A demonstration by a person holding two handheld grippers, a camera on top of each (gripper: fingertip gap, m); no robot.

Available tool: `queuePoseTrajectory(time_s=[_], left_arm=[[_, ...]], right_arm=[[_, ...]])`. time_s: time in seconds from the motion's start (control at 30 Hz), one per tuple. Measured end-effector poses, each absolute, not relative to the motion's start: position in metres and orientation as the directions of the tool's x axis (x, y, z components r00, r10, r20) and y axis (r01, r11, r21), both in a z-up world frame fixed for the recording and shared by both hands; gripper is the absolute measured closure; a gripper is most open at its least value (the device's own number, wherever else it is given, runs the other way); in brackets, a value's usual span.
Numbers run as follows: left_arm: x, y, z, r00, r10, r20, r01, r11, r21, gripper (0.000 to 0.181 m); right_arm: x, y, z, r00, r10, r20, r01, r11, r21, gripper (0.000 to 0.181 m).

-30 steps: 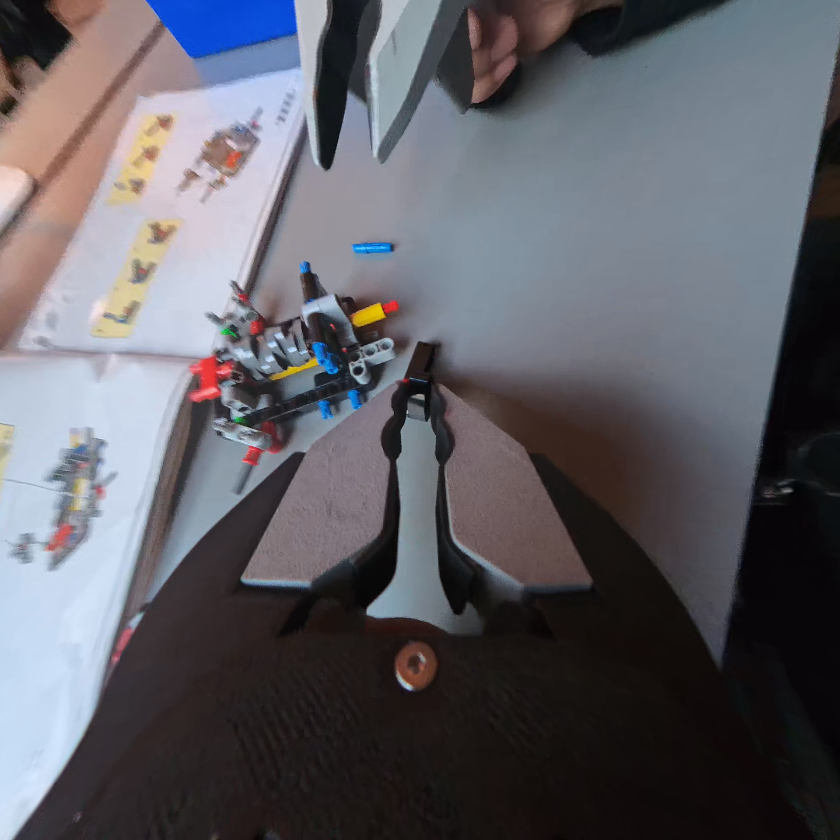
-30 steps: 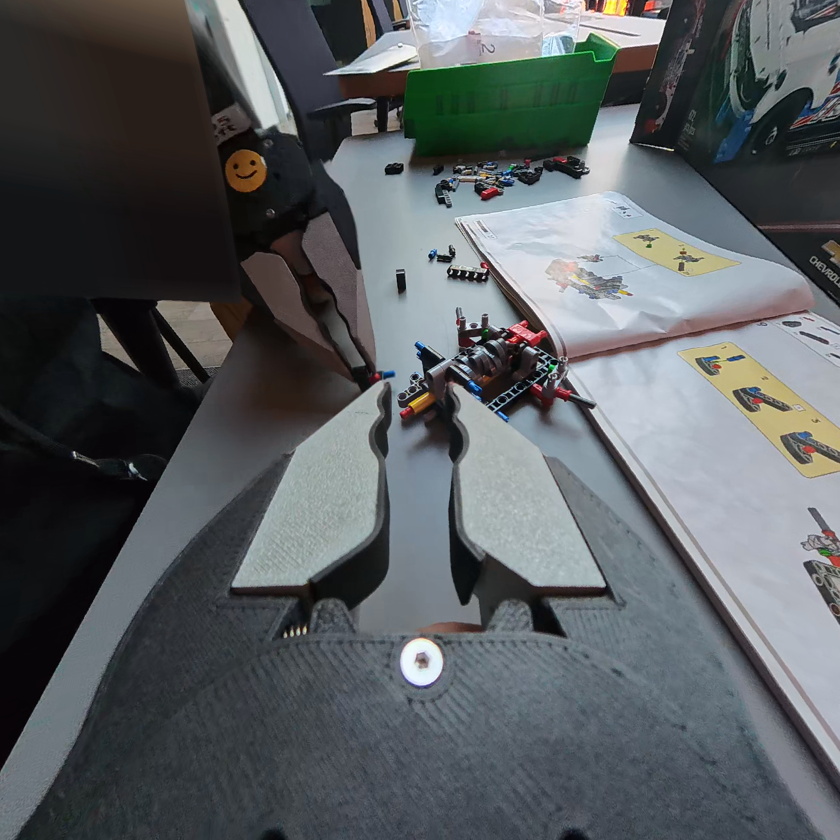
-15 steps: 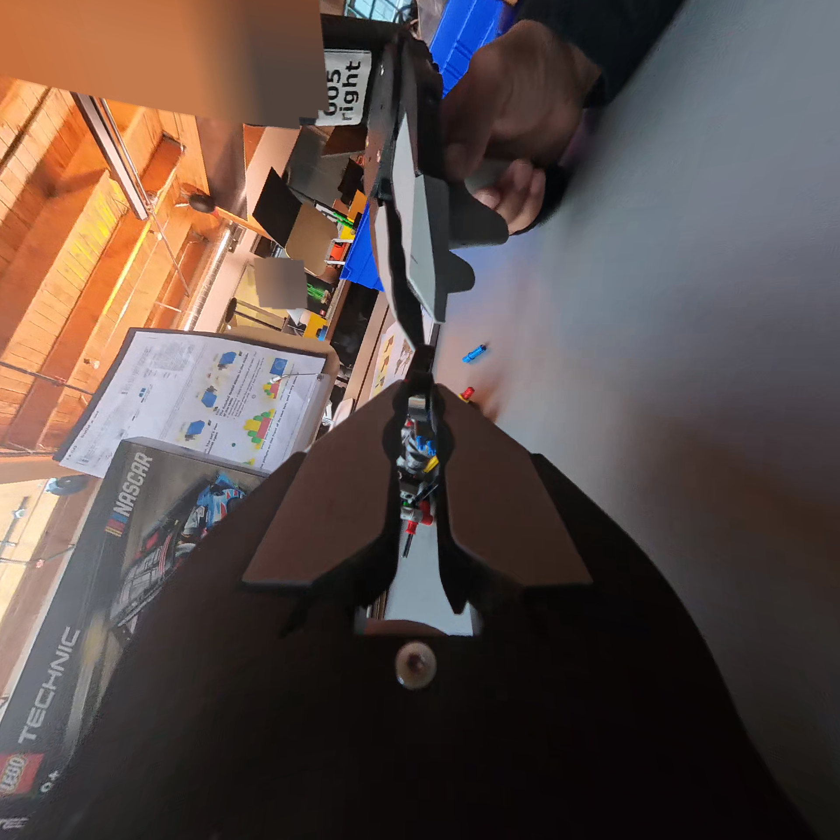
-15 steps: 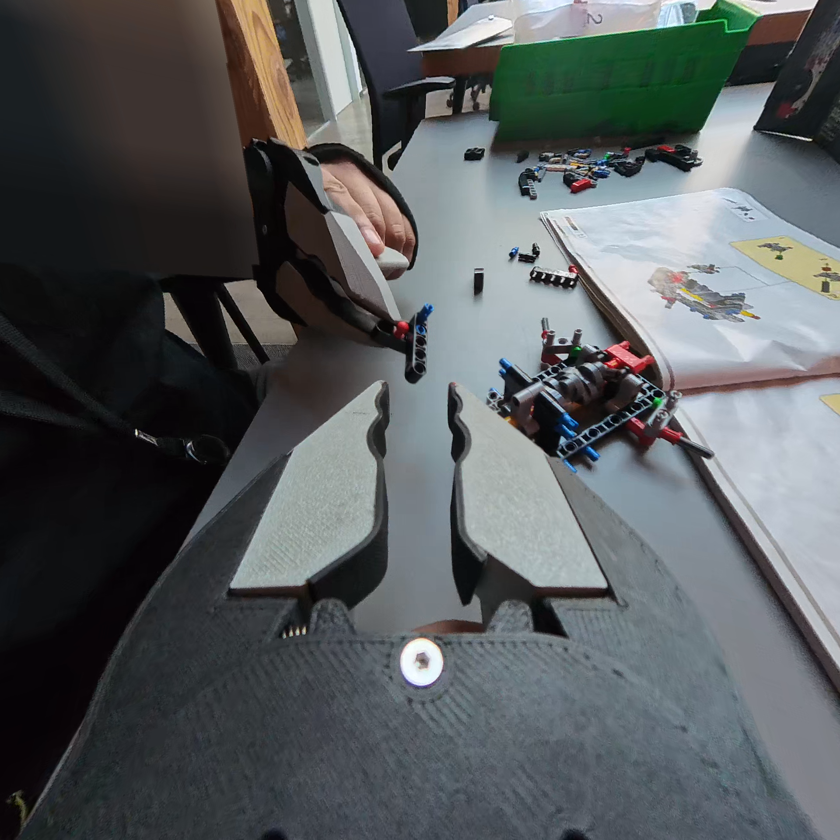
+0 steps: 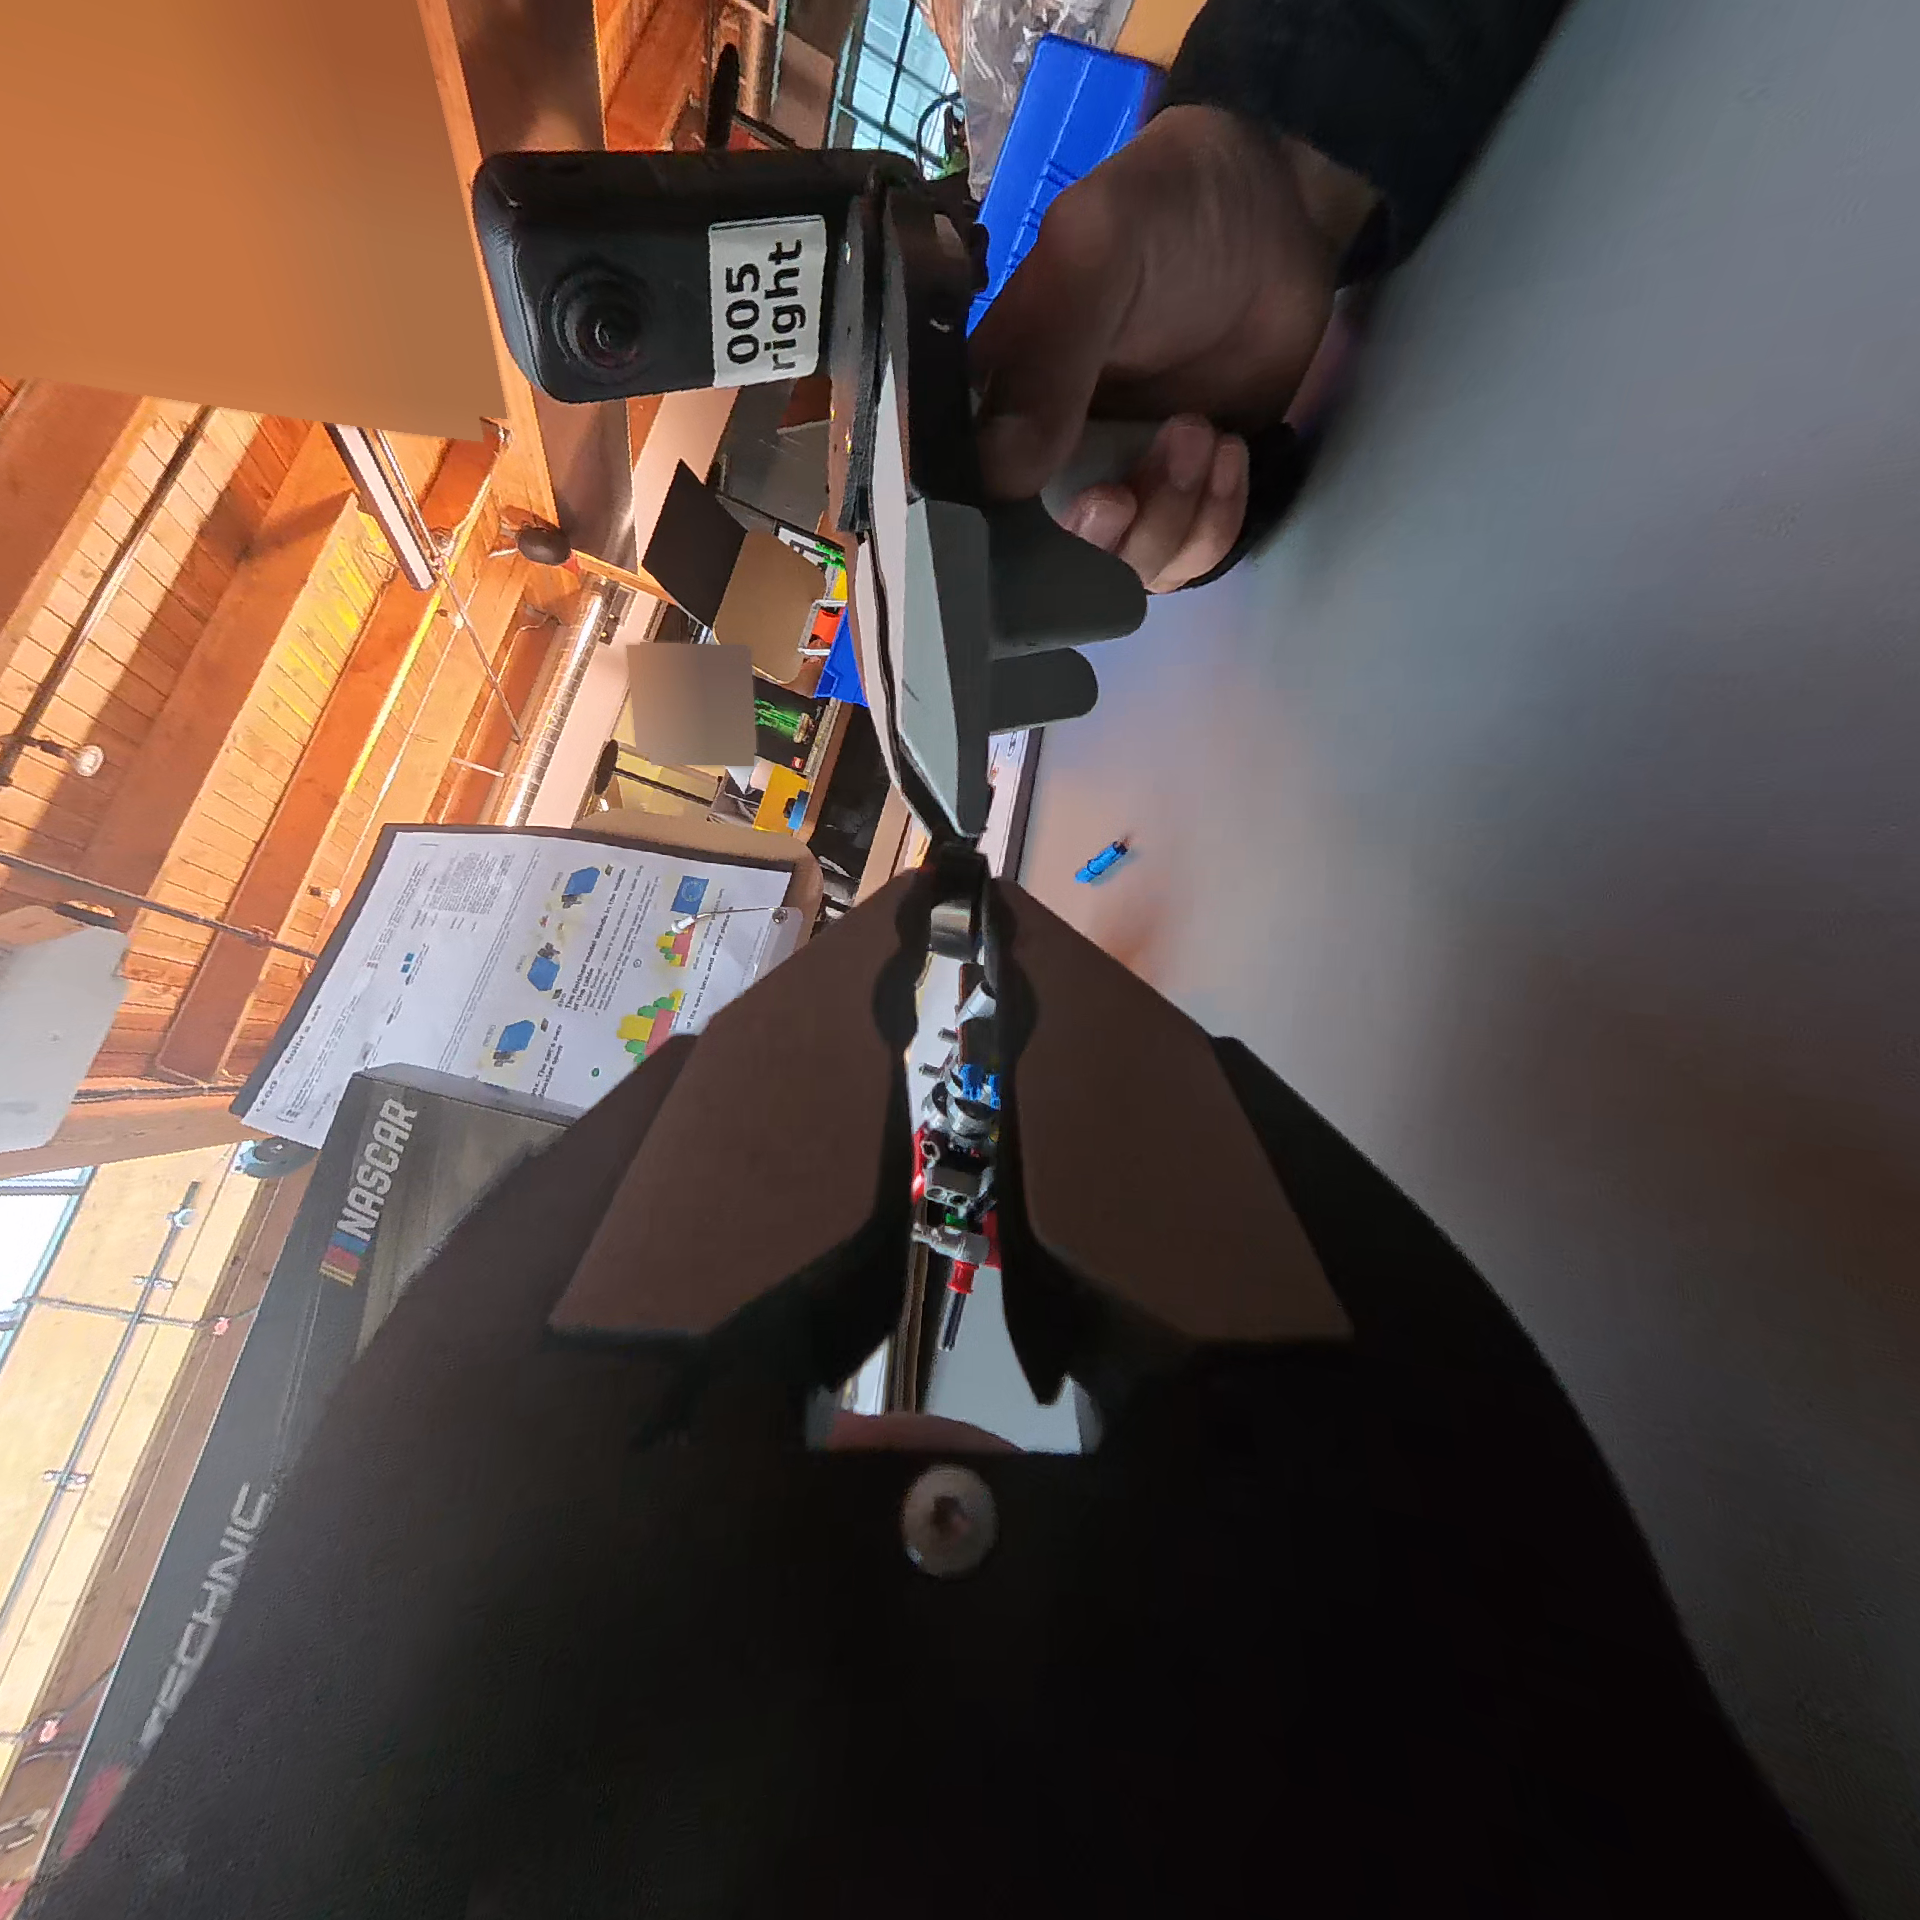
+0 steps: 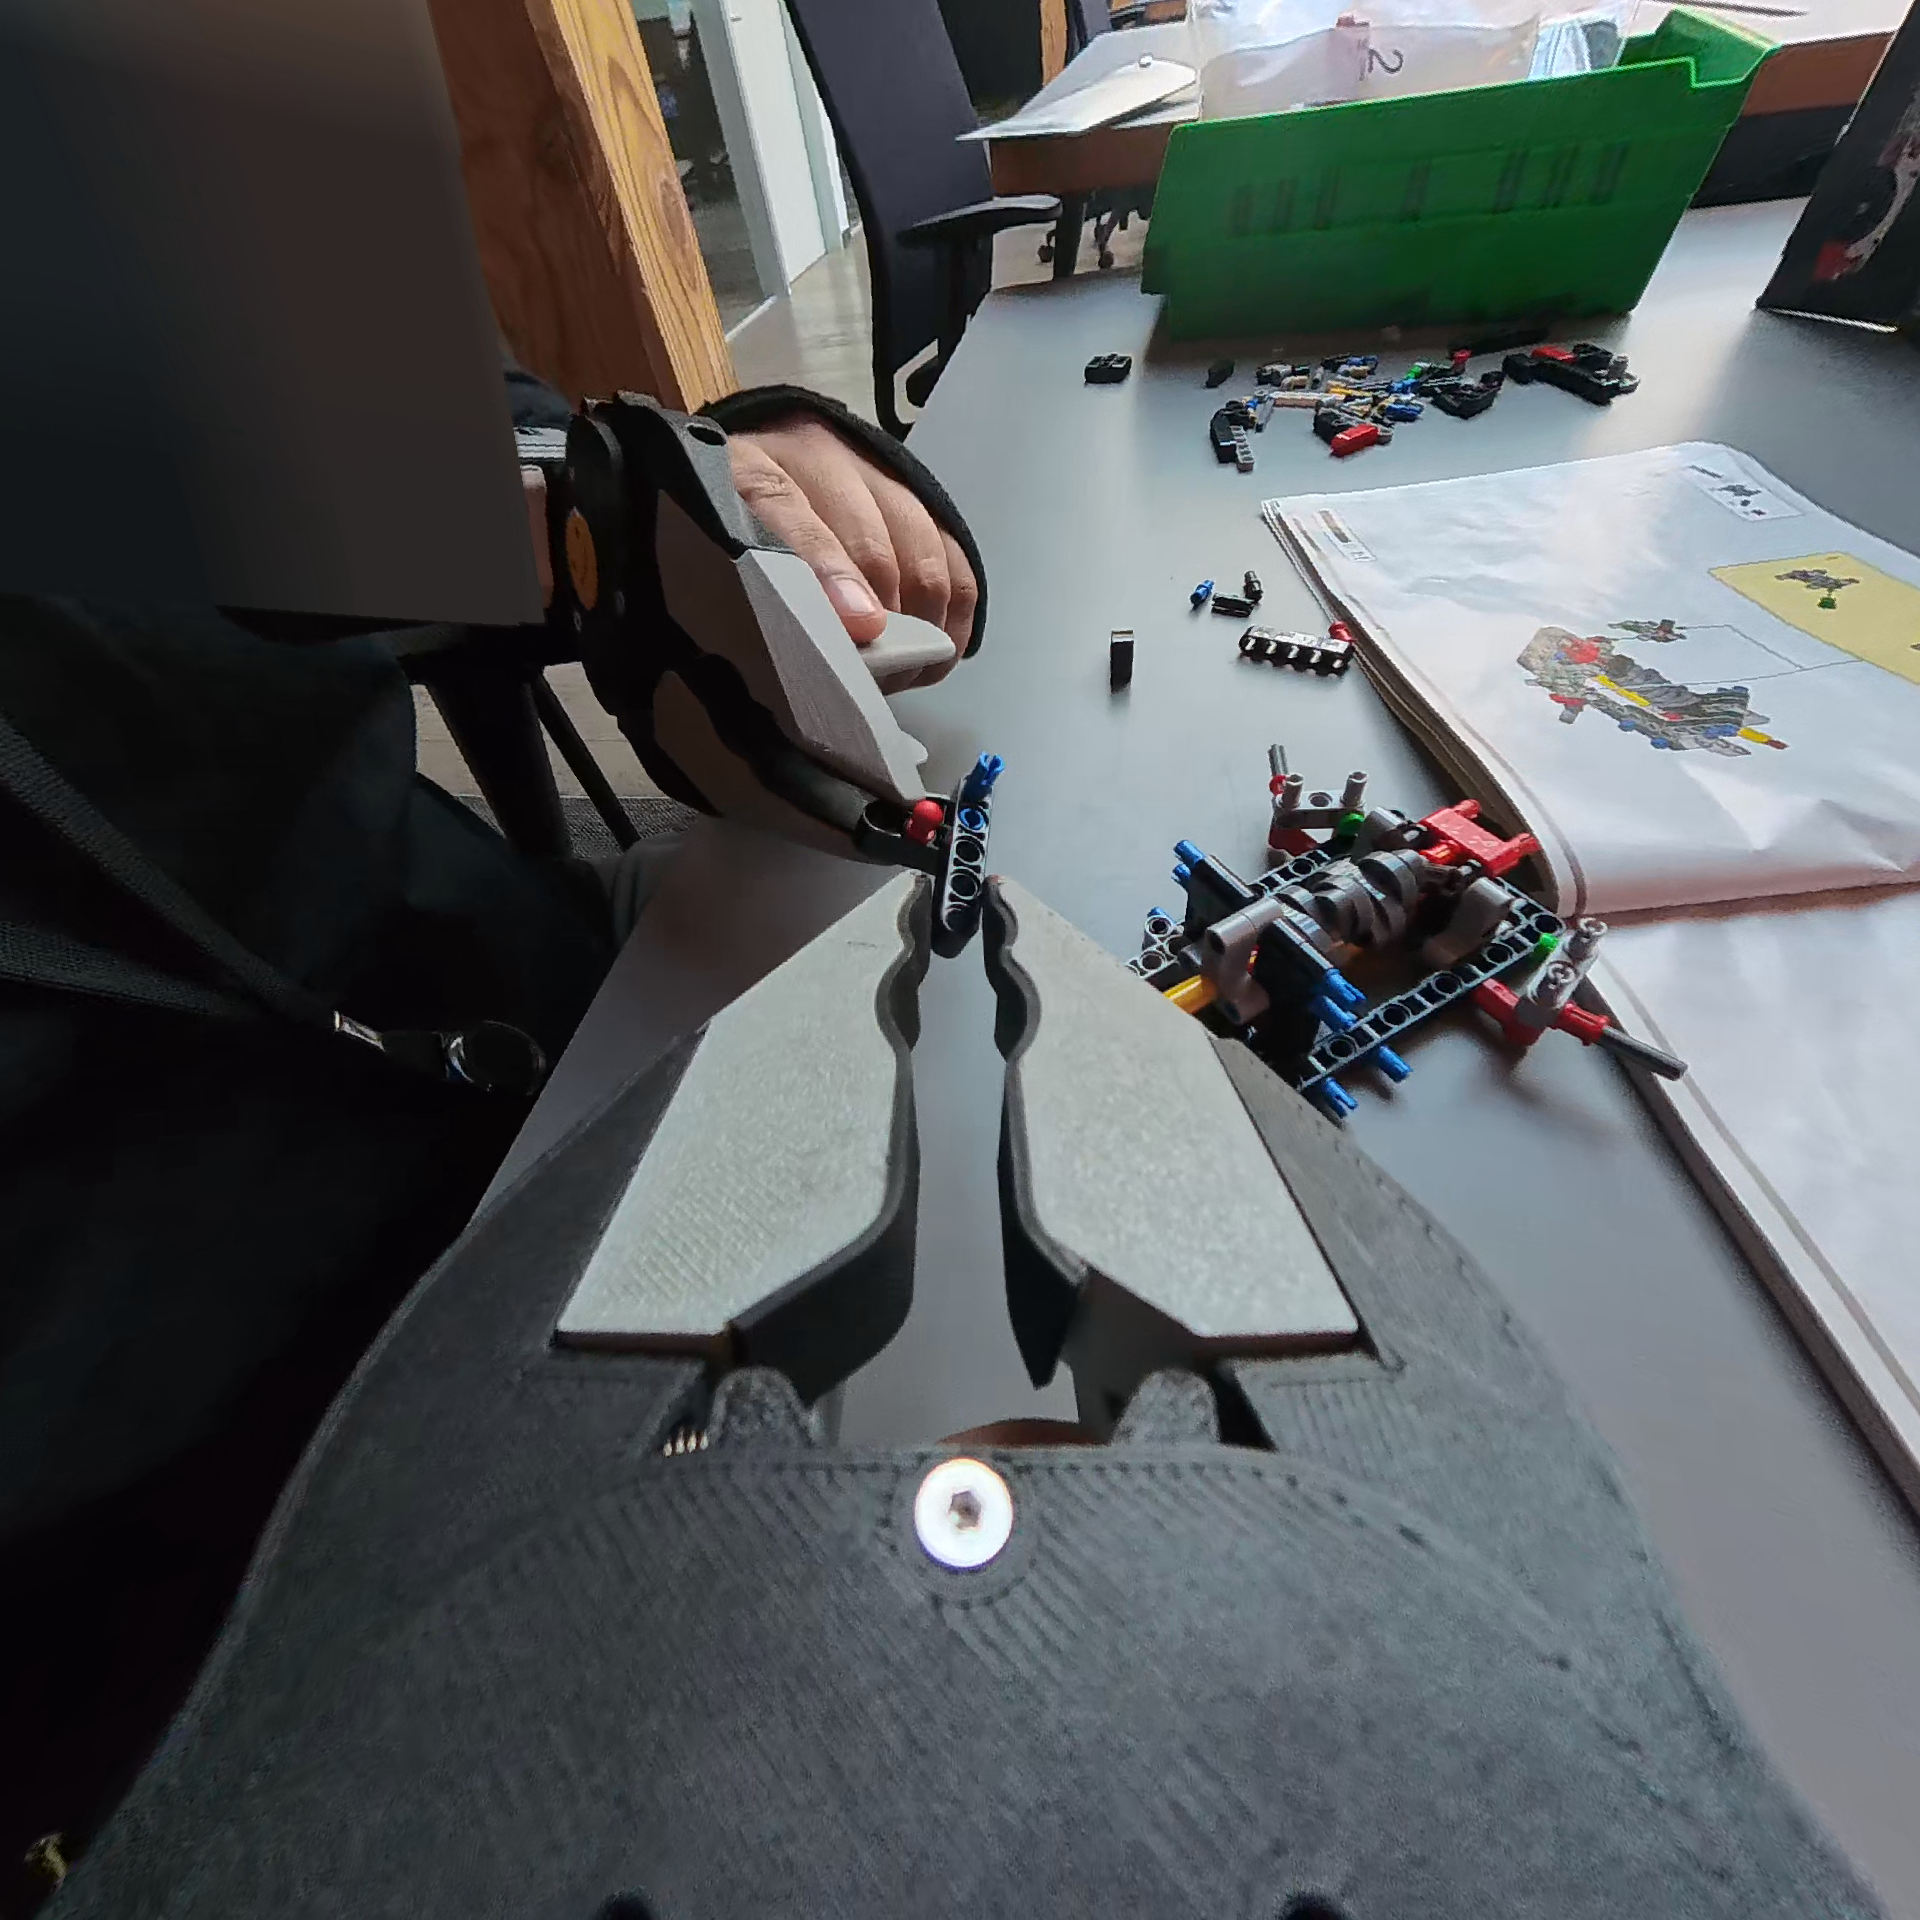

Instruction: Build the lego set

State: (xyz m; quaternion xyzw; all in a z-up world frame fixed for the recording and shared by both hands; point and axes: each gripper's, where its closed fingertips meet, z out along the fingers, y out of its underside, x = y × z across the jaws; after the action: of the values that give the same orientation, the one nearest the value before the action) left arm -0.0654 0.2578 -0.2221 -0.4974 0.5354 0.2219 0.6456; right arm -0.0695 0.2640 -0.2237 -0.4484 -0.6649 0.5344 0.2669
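Beam (image 6: 966, 854), short, black and holed, is hanging between both claws above the smooth grey table (image 6: 1091, 520): the left claw (image 6: 883, 821) is pinching its red pin end, the right claw (image 6: 956, 914) is closing on its lower end. Just right of them the half-built model (image 6: 1351, 935) is lying beside the open paper booklet (image 6: 1610, 644); a green plastic bin (image 6: 1434, 197) is standing far beyond.

- Our left gripper (image 6: 940, 831) is rolled sideways, jaws clamped on a small black beam (image 6: 964, 862).
- Our right gripper (image 6: 954, 906) meets it tip to tip, jaws pinching that beam's lower end.
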Motion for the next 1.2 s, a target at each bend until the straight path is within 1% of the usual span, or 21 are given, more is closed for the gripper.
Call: queuePoseTrajectory(time_s=[0.07, 0.13, 0.17, 0.23, 0.27, 0.4, 0.47, 0.57, 0.67, 0.8, 0.87, 0.93, 0.97, 1.1, 1.2], left_arm=[[-0.067, 0.259, -0.224, 0.345, -0.257, -0.903, -0.814, 0.397, -0.424, 0.176], [-0.068, 0.259, -0.228, 0.373, -0.293, -0.88, -0.801, 0.378, -0.465, 0.176], [-0.069, 0.26, -0.231, 0.394, -0.331, -0.857, -0.791, 0.353, -0.5, 0.171], [-0.073, 0.262, -0.236, 0.457, -0.414, -0.788, -0.755, 0.287, -0.589, 0.154], [-0.076, 0.262, -0.236, 0.493, -0.454, -0.742, -0.727, 0.255, -0.638, 0.151], [-0.089, 0.268, -0.231, 0.619, -0.556, -0.555, -0.612, 0.102, -0.785, 0.154], [-0.092, 0.27, -0.234, 0.656, -0.606, -0.45, -0.557, 0.013, -0.83, 0.158], [-0.092, 0.272, -0.247, 0.676, -0.671, -0.305, -0.519, -0.14, -0.843, 0.152], [-0.09, 0.271, -0.246, 0.686, -0.695, -0.215, -0.461, -0.186, -0.868, 0.158], [-0.086, 0.257, -0.248, 0.678, -0.728, -0.097, -0.406, -0.261, -0.876, 0.161], [-0.089, 0.248, -0.25, 0.681, -0.726, -0.091, -0.412, -0.277, -0.868, 0.157], [-0.101, 0.238, -0.252, 0.695, -0.707, -0.129, -0.442, -0.28, -0.852, 0.15], [-0.111, 0.233, -0.253, 0.705, -0.692, -0.151, -0.46, -0.285, -0.841, 0.149], [-0.161, 0.217, -0.251, 0.772, -0.602, -0.202, -0.466, -0.322, -0.824, 0.157], [-0.187, 0.21, -0.244, 0.812, -0.564, -0.149, -0.394, -0.341, -0.854, 0.159]], right_arm=[[-0.069, 0.265, -0.225, -0.455, 0.882, -0.124, 0.316, 0.03, -0.948, 0.175], [-0.068, 0.268, -0.226, -0.446, 0.888, -0.111, 0.322, 0.043, -0.946, 0.177], [-0.068, 0.271, -0.227, -0.437, 0.894, -0.1, 0.325, 0.053, -0.944, 0.177], [-0.067, 0.276, -0.232, -0.42, 0.905, -0.069, 0.342, 0.088, -0.936, 0.177], [-0.066, 0.279, -0.236, -0.411, 0.911, -0.048, 0.354, 0.111, -0.929, 0.177], [-0.067, 0.281, -0.242, -0.403, 0.915, -0.007, 0.37, 0.156, -0.916, 0.177], [-0.069, 0.281, -0.242, -0.399, 0.917, 0.017, 0.363, 0.175, -0.915, 0.177], [-0.072, 0.277, -0.238, -0.406, 0.913, 0.049, 0.329, 0.196, -0.924, 0.177], [-0.075, 0.271, -0.235, -0.413, 0.909, 0.058, 0.31, 0.2, -0.929, 0.177], [-0.08, 0.26, -0.232, -0.42, 0.904, 0.072, 0.286, 0.207, -0.935, 0.177], [-0.084, 0.251, -0.229, -0.432, 0.899, 0.071, 0.276, 0.207, -0.939, 0.177], [-0.093, 0.244, -0.228, -0.42, 0.903, 0.088, 0.271, 0.217, -0.938, 0.178], [-0.099, 0.243, -0.228, -0.397, 0.913, 0.094, 0.278, 0.218, -0.935, 0.178], [-0.13, 0.23, -0.229, -0.366, 0.926, 0.095, 0.286, 0.209, -0.935, 0.177], [-0.157, 0.216, -0.231, -0.39, 0.914, 0.116, 0.286, 0.24, -0.928, 0.177]])
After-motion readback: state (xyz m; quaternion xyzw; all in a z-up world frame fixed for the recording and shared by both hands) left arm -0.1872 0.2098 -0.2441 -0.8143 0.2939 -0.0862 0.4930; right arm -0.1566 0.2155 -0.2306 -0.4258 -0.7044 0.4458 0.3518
